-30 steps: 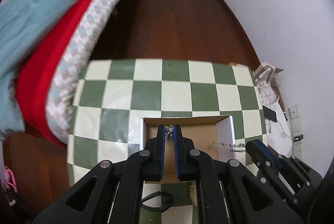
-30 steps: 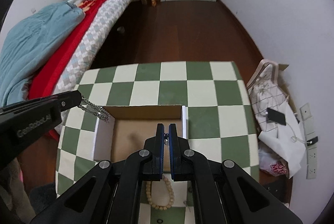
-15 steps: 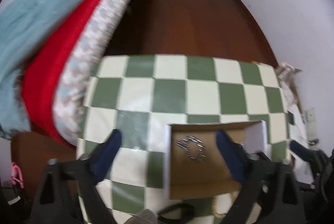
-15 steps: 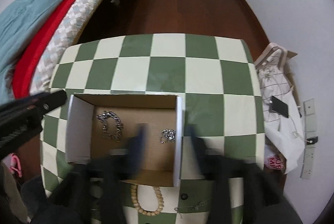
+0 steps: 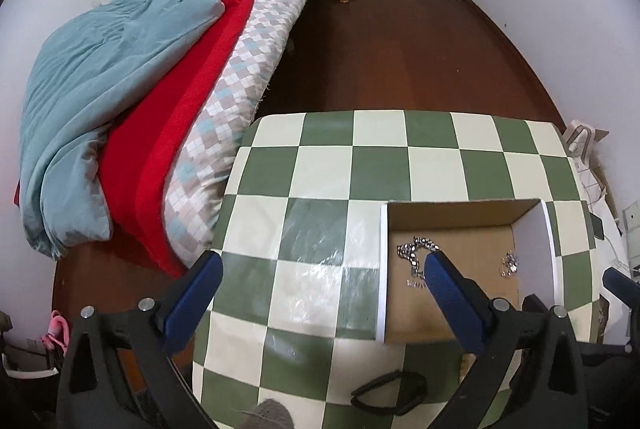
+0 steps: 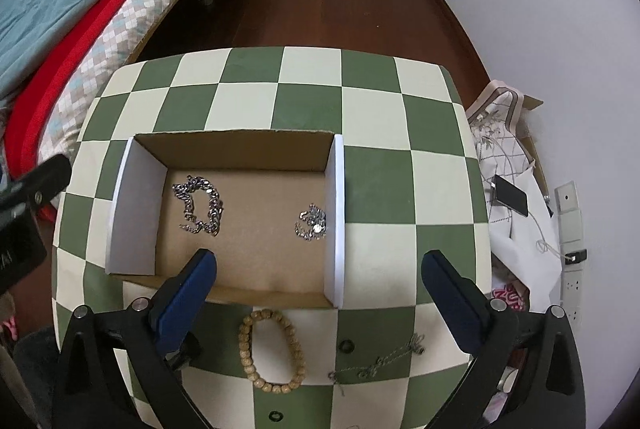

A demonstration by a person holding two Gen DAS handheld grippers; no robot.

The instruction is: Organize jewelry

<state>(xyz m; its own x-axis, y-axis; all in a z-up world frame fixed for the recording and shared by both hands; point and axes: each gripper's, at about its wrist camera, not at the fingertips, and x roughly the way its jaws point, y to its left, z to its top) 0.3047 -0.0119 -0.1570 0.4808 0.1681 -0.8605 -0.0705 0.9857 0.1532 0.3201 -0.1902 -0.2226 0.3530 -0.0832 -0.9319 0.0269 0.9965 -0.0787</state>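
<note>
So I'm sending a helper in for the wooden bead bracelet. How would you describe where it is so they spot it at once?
Find the green and cream checkered table beside the bed, with an open cardboard box on it. The bead bracelet lies on the table just outside the box's near wall. It is a loop of round tan beads, unlike the thin chain beside it and the silver chains inside the box.

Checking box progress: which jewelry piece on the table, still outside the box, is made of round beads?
The tan beaded bracelet, a loop just in front of the cardboard box. The thin chain beside it has no beads.

Left gripper [image 5: 322,271] just opened wide, right gripper [image 6: 318,269] likewise
</note>
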